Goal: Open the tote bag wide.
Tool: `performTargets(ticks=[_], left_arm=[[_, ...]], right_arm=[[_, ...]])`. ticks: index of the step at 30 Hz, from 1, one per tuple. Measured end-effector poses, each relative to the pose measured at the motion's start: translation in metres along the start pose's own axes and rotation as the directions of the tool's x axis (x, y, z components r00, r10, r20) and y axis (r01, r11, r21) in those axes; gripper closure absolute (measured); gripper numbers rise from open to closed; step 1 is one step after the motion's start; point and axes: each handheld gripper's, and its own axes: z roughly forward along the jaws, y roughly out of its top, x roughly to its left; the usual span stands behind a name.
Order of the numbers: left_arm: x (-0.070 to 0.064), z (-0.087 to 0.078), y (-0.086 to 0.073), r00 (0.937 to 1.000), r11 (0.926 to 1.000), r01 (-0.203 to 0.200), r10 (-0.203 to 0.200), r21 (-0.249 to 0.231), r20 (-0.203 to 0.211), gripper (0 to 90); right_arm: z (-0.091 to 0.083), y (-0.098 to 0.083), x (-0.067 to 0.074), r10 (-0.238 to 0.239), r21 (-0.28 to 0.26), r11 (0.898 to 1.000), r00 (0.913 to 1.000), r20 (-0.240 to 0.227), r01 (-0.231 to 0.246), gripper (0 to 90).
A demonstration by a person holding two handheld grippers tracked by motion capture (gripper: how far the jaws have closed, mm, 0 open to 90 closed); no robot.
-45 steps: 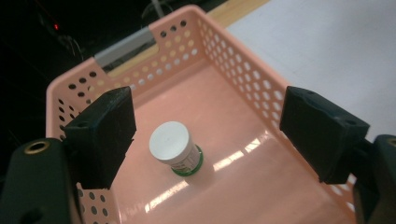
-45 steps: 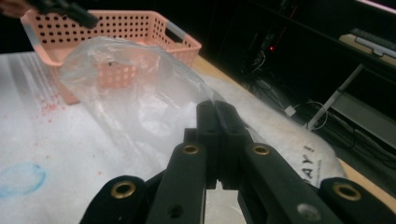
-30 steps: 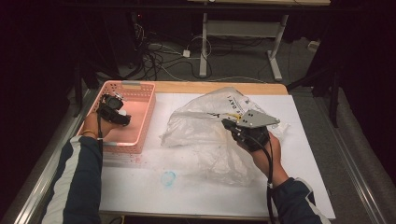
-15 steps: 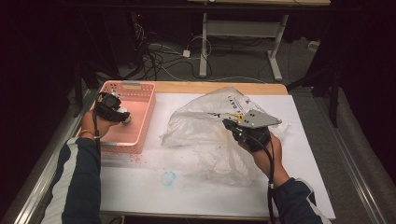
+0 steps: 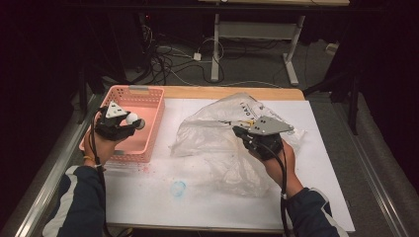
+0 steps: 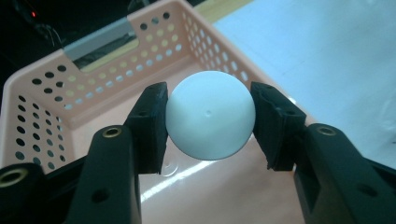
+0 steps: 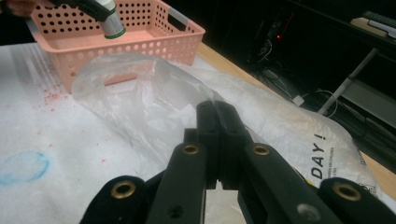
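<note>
My left gripper (image 5: 129,121) hangs over the left side of a pink perforated basket (image 5: 148,92), shut on a white ball (image 5: 132,118). In the left gripper view the ball (image 6: 210,114) sits squeezed between both black pads (image 6: 152,121), above the basket floor (image 6: 93,79). A crumpled clear plastic bag (image 5: 217,126) with printed letters lies in the middle of the table. My right gripper (image 5: 239,131) is shut on a fold of it. In the right gripper view the closed jaws pinch the bag's film (image 7: 140,98) at the gripper (image 7: 217,109), with the basket (image 7: 140,44) beyond.
A white sheet (image 5: 326,163) covers the table, with a blue smear (image 5: 178,188) near the front and red specks beside the basket. A wooden strip (image 5: 237,92) runs along the far edge. Cables and desk legs (image 5: 215,49) stand on the dark floor behind.
The left gripper has shifted only slightly over the basket, still holding the ball. The right gripper stays on the bag in the same place.
</note>
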Motion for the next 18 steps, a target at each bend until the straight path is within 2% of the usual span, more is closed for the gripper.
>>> performTargets(ticks=[4, 14, 15, 18], left_arm=[[-0.012, -0.014, -0.005, 0.9997, 0.9972, -0.014, 0.015, -0.073, 0.018, 48.6], [-0.039, -0.03, -0.005, 0.9964, 0.988, -0.075, 0.079, -0.136, 0.03, 48.6], [-0.041, -0.033, -0.003, 0.9949, 0.9834, -0.091, 0.097, -0.157, 0.028, 48.6], [-0.049, -0.045, 0.002, 0.9931, 0.9747, -0.098, 0.109, -0.201, 0.044, 48.6]], right_arm=[[0.001, 0.0, 0.001, 0.002, -0.005, 1.0, 1.0, -0.001, -0.002, 90.0], [0.004, 0.001, 0.004, -0.009, -0.006, 1.0, 0.9998, 0.015, 0.009, 90.0], [0.004, 0.001, 0.004, -0.003, -0.007, 1.0, 0.9999, 0.017, 0.003, 90.0], [0.005, 0.0, 0.004, 0.009, -0.004, 1.0, 0.9998, 0.016, -0.009, 90.0]])
